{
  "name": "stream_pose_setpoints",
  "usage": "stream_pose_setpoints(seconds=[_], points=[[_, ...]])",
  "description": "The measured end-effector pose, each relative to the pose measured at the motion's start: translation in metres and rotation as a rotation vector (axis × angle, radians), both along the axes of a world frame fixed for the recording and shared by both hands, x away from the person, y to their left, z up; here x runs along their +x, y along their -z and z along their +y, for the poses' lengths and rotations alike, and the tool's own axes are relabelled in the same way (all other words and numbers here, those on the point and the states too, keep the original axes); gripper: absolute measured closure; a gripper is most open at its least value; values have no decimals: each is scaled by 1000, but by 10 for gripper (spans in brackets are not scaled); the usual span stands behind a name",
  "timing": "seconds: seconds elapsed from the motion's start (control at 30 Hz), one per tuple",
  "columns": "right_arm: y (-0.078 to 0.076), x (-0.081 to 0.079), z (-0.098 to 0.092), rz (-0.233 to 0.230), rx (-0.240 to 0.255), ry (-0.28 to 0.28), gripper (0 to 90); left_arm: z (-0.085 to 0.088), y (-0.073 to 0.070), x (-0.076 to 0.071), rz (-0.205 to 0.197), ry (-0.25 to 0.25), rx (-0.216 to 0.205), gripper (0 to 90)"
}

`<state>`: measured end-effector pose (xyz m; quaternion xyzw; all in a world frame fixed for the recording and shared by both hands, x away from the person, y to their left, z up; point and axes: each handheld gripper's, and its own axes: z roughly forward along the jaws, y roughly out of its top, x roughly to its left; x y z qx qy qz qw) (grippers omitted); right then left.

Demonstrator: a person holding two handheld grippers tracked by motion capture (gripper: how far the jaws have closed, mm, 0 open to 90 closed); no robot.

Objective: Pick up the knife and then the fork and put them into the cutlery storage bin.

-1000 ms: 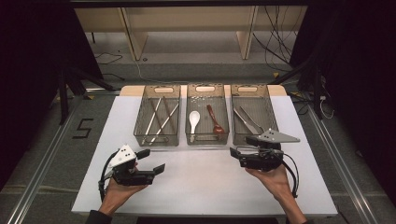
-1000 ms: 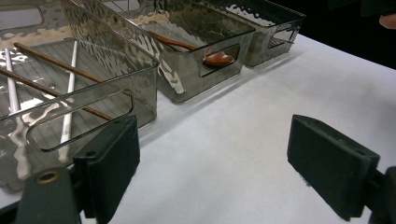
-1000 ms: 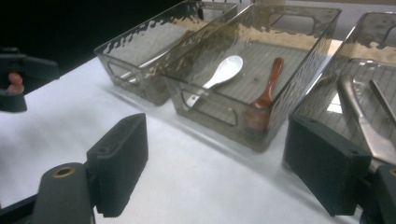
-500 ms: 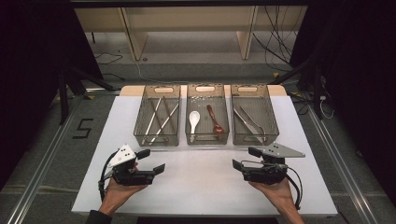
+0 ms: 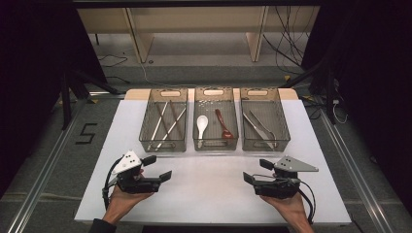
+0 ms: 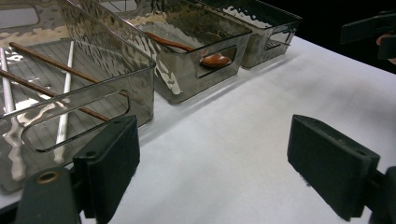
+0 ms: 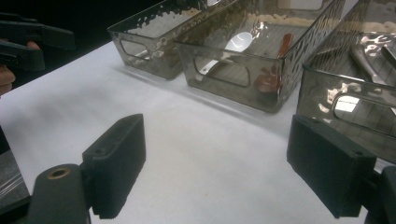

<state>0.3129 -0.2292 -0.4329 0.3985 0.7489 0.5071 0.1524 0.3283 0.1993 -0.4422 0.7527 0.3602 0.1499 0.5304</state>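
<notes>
**Both sets of fingers apart, cutlery bins ahead**

My left gripper and right gripper rest low over the white surface, fingers spread wide and holding nothing. Beyond my left fingertips stands the bin of chopsticks; just past my right fingers sits the bin with the metal tongs. Between them, the middle bin holds a white spoon and a red-brown spoon. I judge the chopsticks light, stiff and prone to roll, best pinched mid-shaft. The white spoon looks glazed, slippery and breakable, so I would take it by the handle. The tongs look heavier; grip them near the middle.
</notes>
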Motion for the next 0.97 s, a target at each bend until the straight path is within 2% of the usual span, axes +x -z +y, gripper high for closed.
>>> stream_pose_setpoints(seconds=[0.43, 0.97], points=[[5, -7, -5, -10, 8, 13, 198, 0, 0, -1, 0, 7, 2, 167], [6, -7, -5, -15, 9, 13, 198, -1, 0, -1, 4, 7, 2, 167]])
